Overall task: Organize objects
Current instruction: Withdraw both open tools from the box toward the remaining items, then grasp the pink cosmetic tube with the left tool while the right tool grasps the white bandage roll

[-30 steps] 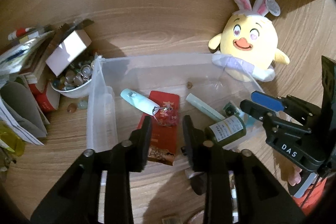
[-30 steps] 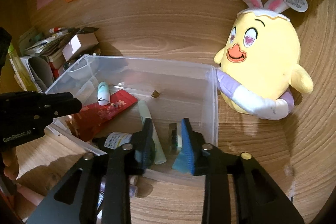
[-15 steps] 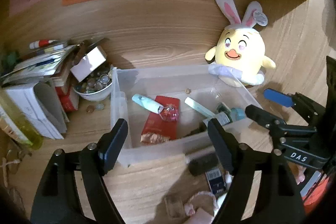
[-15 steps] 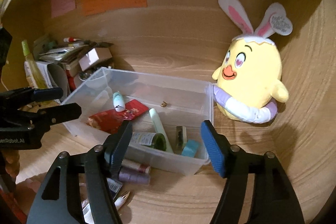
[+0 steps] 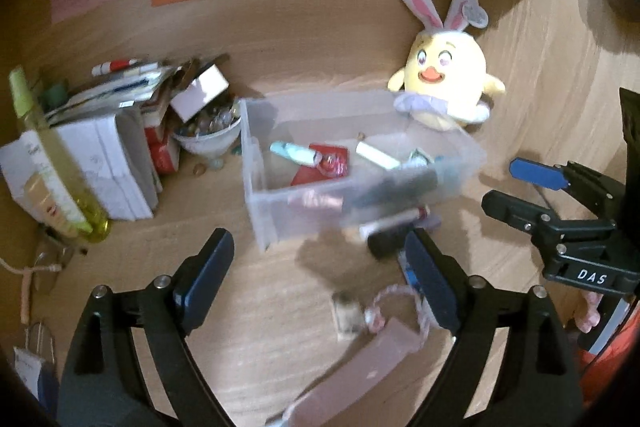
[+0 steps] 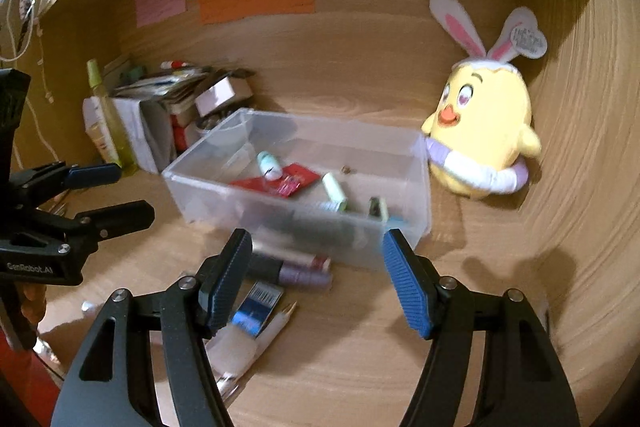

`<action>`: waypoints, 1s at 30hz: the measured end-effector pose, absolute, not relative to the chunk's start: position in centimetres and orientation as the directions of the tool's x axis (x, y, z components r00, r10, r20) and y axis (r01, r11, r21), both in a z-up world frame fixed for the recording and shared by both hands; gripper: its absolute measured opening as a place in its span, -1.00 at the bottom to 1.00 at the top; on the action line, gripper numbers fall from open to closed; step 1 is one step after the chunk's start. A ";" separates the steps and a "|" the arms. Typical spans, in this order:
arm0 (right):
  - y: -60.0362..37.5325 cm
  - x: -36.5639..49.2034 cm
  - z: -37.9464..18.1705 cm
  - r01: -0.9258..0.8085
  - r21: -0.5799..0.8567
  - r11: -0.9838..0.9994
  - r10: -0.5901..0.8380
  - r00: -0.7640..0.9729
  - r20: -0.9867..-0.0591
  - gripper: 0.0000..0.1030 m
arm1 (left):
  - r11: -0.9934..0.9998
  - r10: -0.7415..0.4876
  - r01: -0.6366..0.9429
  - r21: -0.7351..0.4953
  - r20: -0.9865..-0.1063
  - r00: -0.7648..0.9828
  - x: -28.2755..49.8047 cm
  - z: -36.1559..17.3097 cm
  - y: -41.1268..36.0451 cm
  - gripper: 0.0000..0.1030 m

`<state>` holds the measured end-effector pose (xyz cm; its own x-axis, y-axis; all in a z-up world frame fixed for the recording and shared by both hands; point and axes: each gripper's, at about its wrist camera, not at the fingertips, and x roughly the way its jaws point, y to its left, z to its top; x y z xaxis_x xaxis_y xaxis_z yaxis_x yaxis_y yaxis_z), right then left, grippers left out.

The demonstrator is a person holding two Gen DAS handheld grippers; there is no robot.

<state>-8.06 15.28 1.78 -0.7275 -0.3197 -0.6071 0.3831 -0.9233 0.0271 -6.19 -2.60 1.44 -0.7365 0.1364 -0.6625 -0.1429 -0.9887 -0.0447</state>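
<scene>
My left gripper is opening, my right gripper stands apart; both are empty. The clear plastic bin already holds several items; small tubes lie loose just near of it, left to sort.

Both grippers pulled back from the clear bin. Left gripper jaws, before nearly closed over the bin's front wall, are opening w/ nothing between. Right gripper also spread wide, empty. More desk items now visible.
</scene>
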 end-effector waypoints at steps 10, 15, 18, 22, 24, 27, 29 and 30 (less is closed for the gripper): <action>14.3 -5.3 -1.7 0.429 0.065 -0.901 -0.355 -0.643 -0.678 0.25 | -0.987 0.138 -0.149 -0.054 -0.754 -0.643 -3.0 -3.6 -3.1 0.71; 13.2 -4.7 -3.7 0.468 0.063 -0.882 -0.365 -0.591 -0.719 0.25 | -0.992 0.110 -0.121 -0.045 -0.783 -0.612 -1.6 -5.7 -4.0 0.71; 12.7 -4.6 -4.6 0.477 0.055 -0.877 -0.360 -0.576 -0.734 0.25 | -0.993 0.107 -0.099 -0.058 -0.787 -0.608 -0.6 -6.2 -5.0 0.70; 12.3 -4.7 -5.0 0.472 0.038 -0.881 -0.347 -0.589 -0.730 0.25 | -0.994 0.105 -0.095 -0.058 -0.772 -0.627 0.6 -6.6 -5.6 0.35; 12.1 -4.8 -4.9 0.476 0.035 -0.879 -0.349 -0.589 -0.729 0.25 | -0.991 0.128 -0.111 -0.074 -0.765 -0.631 0.8 -6.7 -5.6 0.20; 11.7 -4.9 -4.8 0.485 0.031 -0.874 -0.353 -0.590 -0.726 0.25 | -0.985 0.166 -0.142 -0.098 -0.756 -0.633 1.0 -6.6 -5.3 -0.06; 11.5 -4.9 -4.8 0.491 0.027 -0.871 -0.353 -0.587 -0.729 0.25 | -0.983 0.177 -0.156 -0.100 -0.753 -0.634 1.1 -6.6 -5.2 -0.17; 11.3 -5.0 -4.9 0.493 0.024 -0.870 -0.352 -0.586 -0.730 0.25 | -0.981 0.185 -0.165 -0.103 -0.756 -0.628 1.2 -6.7 -5.1 -0.25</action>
<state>-4.97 11.31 -4.88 -0.5857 -0.3523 -0.7299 0.4927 -0.8698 0.0244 1.21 -5.05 -6.70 -0.6277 0.1852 -0.7562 -0.1649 -0.9809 -0.1033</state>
